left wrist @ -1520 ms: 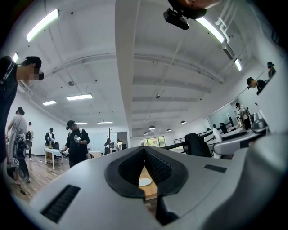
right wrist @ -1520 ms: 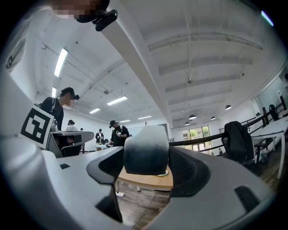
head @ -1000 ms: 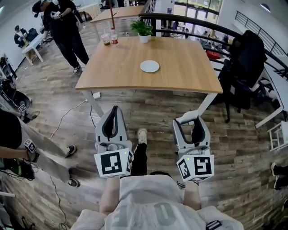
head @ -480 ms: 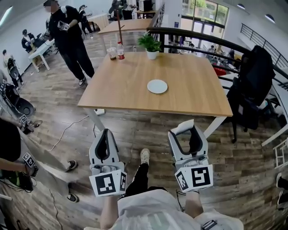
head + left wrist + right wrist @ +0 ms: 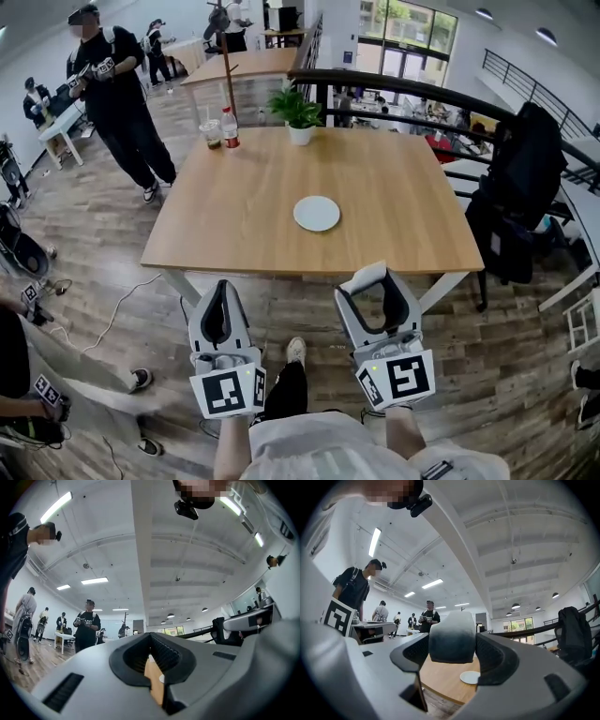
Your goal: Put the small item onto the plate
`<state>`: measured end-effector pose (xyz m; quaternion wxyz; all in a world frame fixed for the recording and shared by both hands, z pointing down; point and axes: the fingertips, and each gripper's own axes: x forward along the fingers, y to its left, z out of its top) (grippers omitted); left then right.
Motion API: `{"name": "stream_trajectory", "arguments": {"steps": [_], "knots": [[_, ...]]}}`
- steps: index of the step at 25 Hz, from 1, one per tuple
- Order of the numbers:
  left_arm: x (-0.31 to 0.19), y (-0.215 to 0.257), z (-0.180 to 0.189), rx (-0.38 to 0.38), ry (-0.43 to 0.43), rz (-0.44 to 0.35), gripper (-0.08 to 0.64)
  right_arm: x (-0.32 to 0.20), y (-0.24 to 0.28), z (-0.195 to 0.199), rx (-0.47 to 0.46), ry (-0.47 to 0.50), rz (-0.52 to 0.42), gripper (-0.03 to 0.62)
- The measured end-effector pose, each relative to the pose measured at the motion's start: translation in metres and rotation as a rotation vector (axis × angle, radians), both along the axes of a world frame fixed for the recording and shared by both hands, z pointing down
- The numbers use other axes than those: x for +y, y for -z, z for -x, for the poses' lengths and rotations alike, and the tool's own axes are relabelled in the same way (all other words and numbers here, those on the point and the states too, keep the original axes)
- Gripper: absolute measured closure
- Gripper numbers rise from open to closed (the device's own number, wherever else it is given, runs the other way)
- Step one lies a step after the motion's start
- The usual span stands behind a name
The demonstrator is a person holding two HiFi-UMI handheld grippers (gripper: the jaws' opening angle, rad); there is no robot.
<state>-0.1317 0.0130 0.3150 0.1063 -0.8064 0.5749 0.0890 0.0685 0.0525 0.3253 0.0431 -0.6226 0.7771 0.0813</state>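
A white plate (image 5: 317, 213) lies near the middle of a wooden table (image 5: 244, 206). Both grippers hang over the floor, short of the table's near edge. My right gripper (image 5: 374, 283) is shut on a small white-and-grey item (image 5: 363, 277). In the right gripper view that item (image 5: 452, 637) fills the gap between the jaws of the right gripper (image 5: 452, 644), and the plate (image 5: 470, 677) shows below it on the table (image 5: 440, 679). My left gripper (image 5: 217, 314) holds nothing. In the left gripper view the left gripper (image 5: 151, 660) has its jaws together, with only a sliver of table (image 5: 153, 688) showing between them.
A potted plant (image 5: 298, 112), a bottle (image 5: 229, 127) and a cup (image 5: 212, 133) stand at the table's far edge. A person in black (image 5: 117, 103) stands at the far left. A chair draped in black (image 5: 516, 187) is at the right. A cable (image 5: 112, 309) runs across the floor.
The table and plate have come nearer in the head view. Both grippers have shifted toward the table's near edge. The right gripper still holds the item.
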Motion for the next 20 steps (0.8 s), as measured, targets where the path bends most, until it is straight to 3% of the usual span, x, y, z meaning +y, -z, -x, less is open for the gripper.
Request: {"name": "stream_trajectory", "arguments": {"steps": [6, 14, 20], "knots": [[-0.104, 0.029, -0.029, -0.008, -0.031, 0.015, 0.552, -0.092, 0.031, -0.015, 0.025, -0.022, 0.019, 0.279], [-0.237, 0.081, -0.072, -0.046, -0.082, -0.040, 0.552, -0.218, 0.070, -0.046, 0.013, -0.085, 0.005, 0.279], [-0.314, 0.093, -0.098, -0.014, -0.137, -0.046, 0.552, -0.288, 0.078, -0.060, 0.012, -0.119, 0.022, 0.279]]}}
